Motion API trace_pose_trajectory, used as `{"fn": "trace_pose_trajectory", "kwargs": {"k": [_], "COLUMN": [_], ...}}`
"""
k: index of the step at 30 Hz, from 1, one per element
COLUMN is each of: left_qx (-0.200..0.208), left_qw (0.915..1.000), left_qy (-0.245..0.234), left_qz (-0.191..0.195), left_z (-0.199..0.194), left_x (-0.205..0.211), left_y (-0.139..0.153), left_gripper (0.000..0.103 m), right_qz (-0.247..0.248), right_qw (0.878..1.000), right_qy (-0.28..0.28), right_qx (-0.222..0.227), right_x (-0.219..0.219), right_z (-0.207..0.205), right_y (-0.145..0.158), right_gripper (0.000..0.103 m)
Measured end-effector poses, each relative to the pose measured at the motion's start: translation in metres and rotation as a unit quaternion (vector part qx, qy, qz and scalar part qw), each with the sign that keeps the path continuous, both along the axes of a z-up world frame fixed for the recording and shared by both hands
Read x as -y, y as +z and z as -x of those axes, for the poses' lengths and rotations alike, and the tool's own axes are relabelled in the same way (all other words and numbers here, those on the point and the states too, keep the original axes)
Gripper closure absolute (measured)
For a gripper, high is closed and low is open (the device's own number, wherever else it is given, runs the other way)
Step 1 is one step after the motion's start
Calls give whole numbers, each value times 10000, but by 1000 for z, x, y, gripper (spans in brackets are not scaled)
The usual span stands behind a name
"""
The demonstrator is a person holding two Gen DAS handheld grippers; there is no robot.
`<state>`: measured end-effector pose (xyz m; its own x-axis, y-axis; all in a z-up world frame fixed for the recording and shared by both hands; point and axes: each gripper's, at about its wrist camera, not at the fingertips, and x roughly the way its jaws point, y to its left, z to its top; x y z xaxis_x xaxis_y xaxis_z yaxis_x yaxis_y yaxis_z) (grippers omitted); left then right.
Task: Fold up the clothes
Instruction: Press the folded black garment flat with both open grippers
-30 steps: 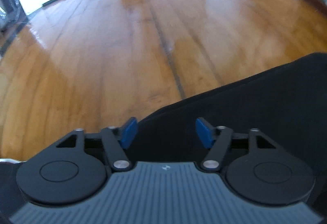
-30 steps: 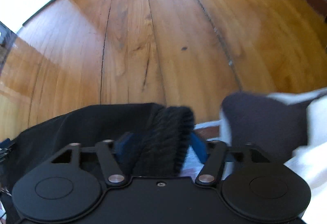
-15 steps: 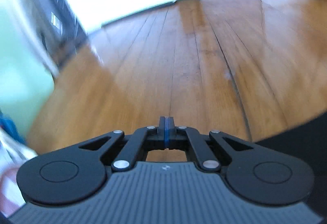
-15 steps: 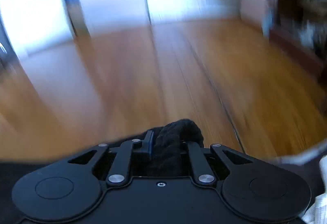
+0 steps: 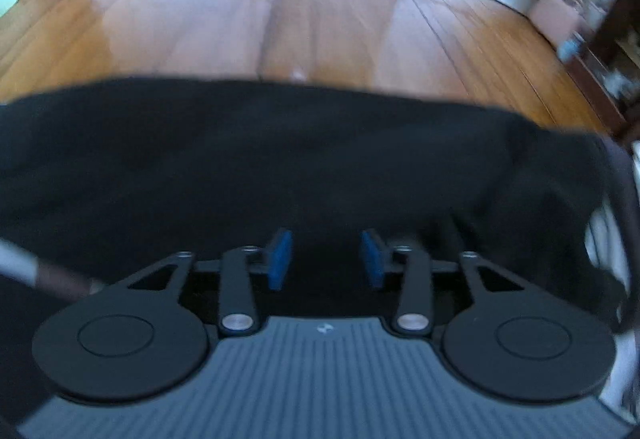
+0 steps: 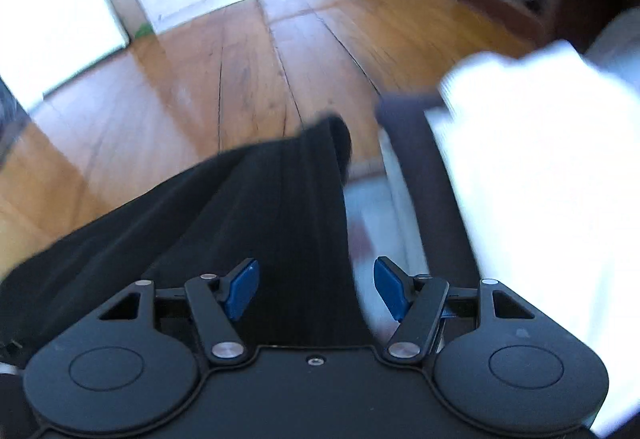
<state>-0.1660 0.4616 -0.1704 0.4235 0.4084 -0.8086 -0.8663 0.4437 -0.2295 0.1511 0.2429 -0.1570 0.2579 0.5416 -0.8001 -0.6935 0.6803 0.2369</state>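
A black garment (image 5: 280, 159) lies spread across the wooden floor (image 5: 240, 7), its far edge running left to right. My left gripper (image 5: 326, 259) is open just above it, blue pads (image 5: 280, 259) apart, nothing between them. In the right wrist view the same black garment (image 6: 256, 207) runs under my right gripper (image 6: 316, 289), its ribbed end (image 6: 332, 135) pointing away. That gripper is open, with the cloth lying between and below its pads (image 6: 242, 289), not pinched.
White cloth (image 6: 540, 167) and a dark purple piece (image 6: 424, 143) lie right of the black garment. A dark wooden shelf unit (image 5: 616, 51) stands at the right, a pink bag (image 5: 556, 15) near it. White doors (image 6: 52, 7) line the far wall.
My left gripper was shut half a second ago and is now open over the garment. My right gripper, shut on the ribbed end before, has opened and let it go. Both views have swung.
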Motion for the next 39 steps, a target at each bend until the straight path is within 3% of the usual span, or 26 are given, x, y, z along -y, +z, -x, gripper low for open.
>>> {"fn": "trace_pose_trajectory", "kwargs": {"k": [4, 7, 9, 12, 16, 17, 18, 20, 22, 24, 26, 28, 30, 33, 36, 39], "left_qx": [-165, -237, -304, -270, -167, -173, -211, -357, -511, -559, -712, -925, -1181, -1406, -1425, -1059], "left_qw": [9990, 9983, 9993, 9995, 9990, 9987, 9984, 9966, 9937, 9918, 9876, 9814, 9759, 9776, 9819, 9896], "left_qy": [118, 252, 143, -124, -376, -428, -477, -672, -907, -1087, -1373, -1667, -1831, -1568, -1250, -972], "left_qz": [394, 475, 192, -123, -198, -214, -239, -304, -422, -364, -277, -204, -131, -18, -68, -74], "left_z": [3, 9, 8, -1, -5, -5, -6, -8, -12, -11, -11, -13, -15, -12, -5, 6], "left_x": [41, 62, 68, 77, 78, 80, 82, 87, 88, 92, 101, 112, 122, 121, 113, 106], "left_y": [-18, -21, -16, -13, -8, -7, -6, -3, -2, 9, 15, 17, 10, -3, -4, 7], "left_gripper": [60, 60, 59, 57, 54, 53, 52, 52, 52, 53, 52, 52, 52, 52, 52, 52], "right_qz": [171, -77, -716, -866, -774, -878, -763, -602, -527, -736, -528, 238, 1027, 1307, 1030, 374], "right_qw": [9942, 9852, 9779, 9768, 9763, 9807, 9898, 9980, 9927, 9826, 9723, 9723, 9773, 9840, 9801, 9723], "right_qy": [-530, -927, -1181, -1265, -1444, -1127, -582, 123, 541, 595, 724, 734, 508, 185, 328, 378], "right_qx": [-917, -1442, -1568, -1493, -1411, -1337, -1049, -129, 938, 1597, 2161, 2207, 1785, 1198, 1663, 2277], "right_x": [48, 58, 68, 64, 48, 43, 30, 15, 10, 25, 47, 63, 76, 89, 82, 87], "right_z": [26, 18, 19, 28, 23, 24, 27, 44, 65, 79, 89, 84, 72, 59, 61, 75], "right_y": [-50, -74, -79, -91, -116, -118, -114, -84, -41, 7, 30, 0, -49, -90, -64, -4], "right_gripper": [34, 34, 34, 21, 21, 56, 75, 94, 97, 98, 98, 98, 98, 98, 99, 102]}}
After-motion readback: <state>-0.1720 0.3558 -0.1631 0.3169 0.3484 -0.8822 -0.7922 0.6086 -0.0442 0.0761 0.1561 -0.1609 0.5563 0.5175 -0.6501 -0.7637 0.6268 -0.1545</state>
